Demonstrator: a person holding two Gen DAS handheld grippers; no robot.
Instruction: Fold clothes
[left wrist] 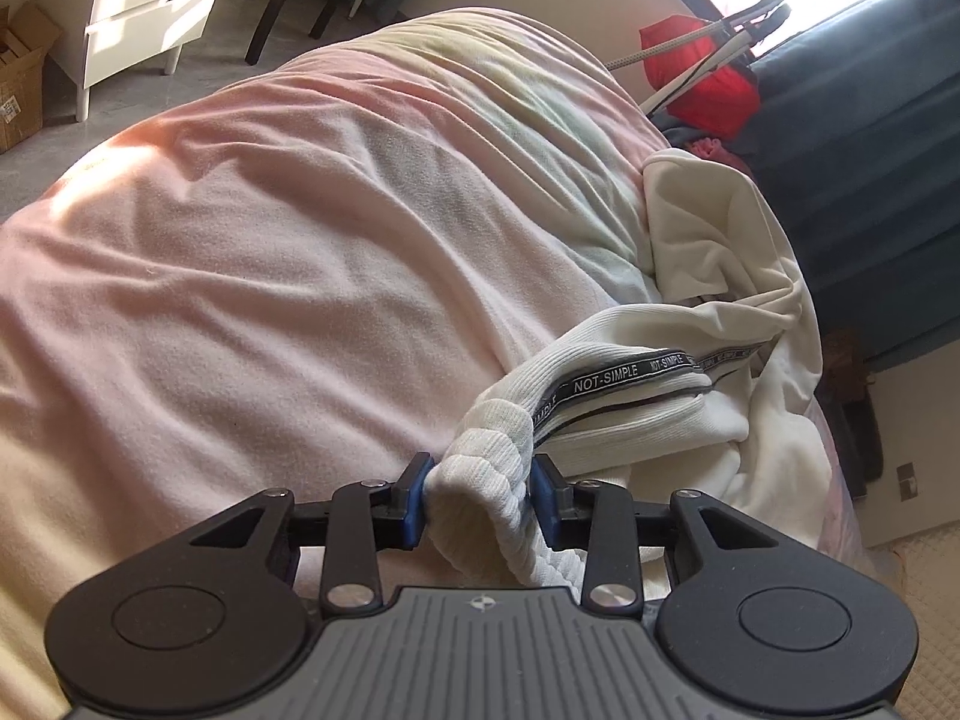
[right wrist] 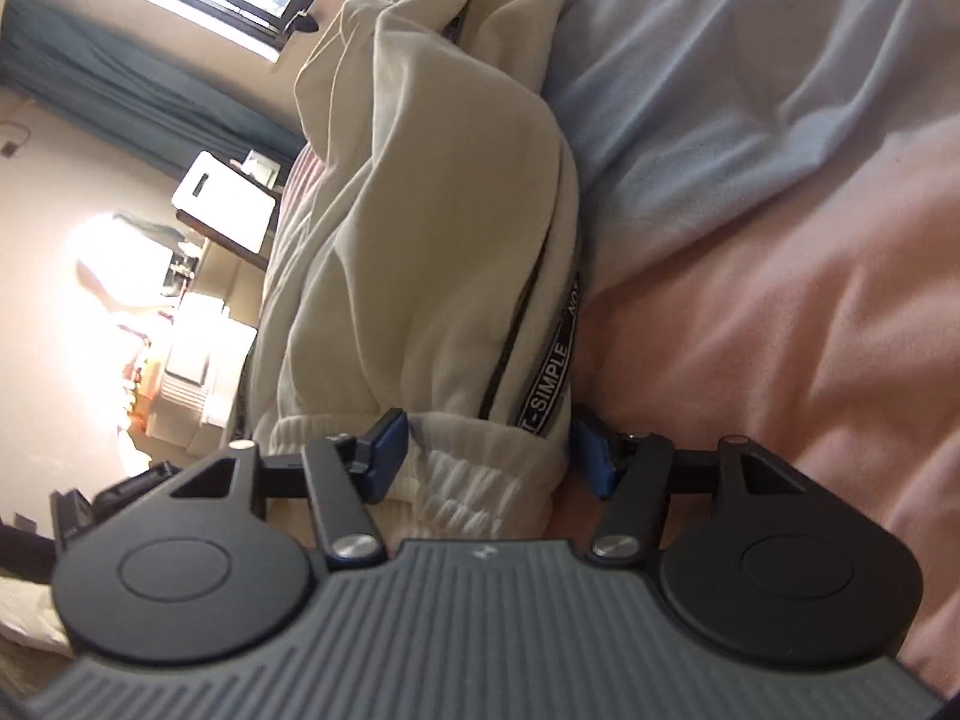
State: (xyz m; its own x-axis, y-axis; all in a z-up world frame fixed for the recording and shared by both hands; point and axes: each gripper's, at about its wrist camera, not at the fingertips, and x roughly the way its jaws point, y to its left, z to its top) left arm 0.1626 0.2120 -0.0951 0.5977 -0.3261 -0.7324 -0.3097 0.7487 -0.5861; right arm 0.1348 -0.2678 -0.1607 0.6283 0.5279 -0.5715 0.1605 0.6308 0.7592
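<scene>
On the bed (left wrist: 240, 276), over a pink blanket (right wrist: 810, 300), I am working a white garment (left wrist: 720, 252) with a black "NOT-SIMPLE" tape (left wrist: 648, 371) running along it. It is lying crumpled along the bed's far edge in the left wrist view, with its ribbed cuff (left wrist: 486, 480) pulled toward me.

I am holding that cuff in my left hand-held gripper (left wrist: 483, 495): the blue pads (left wrist: 414, 504) are pressing on both sides of the bunched ribbing, and the jaws are standing fairly narrow around it. The cloth is trailing from the grip up to the rest of the garment, lifted a little off the blanket.

My right hand-held gripper (right wrist: 489, 456) is sitting at another ribbed end (right wrist: 468, 480) of the garment, where the tape is reaching the hem. Its jaws are standing wider, with the cloth between them. One pad (right wrist: 384, 450) is lying against the fabric; the other is just beside the garment's edge, and I cannot tell whether it is pressing.

Beyond the bed I am seeing white drawers (left wrist: 150, 6), a teal curtain (left wrist: 870, 180) and something red (left wrist: 696, 78) by the window.
</scene>
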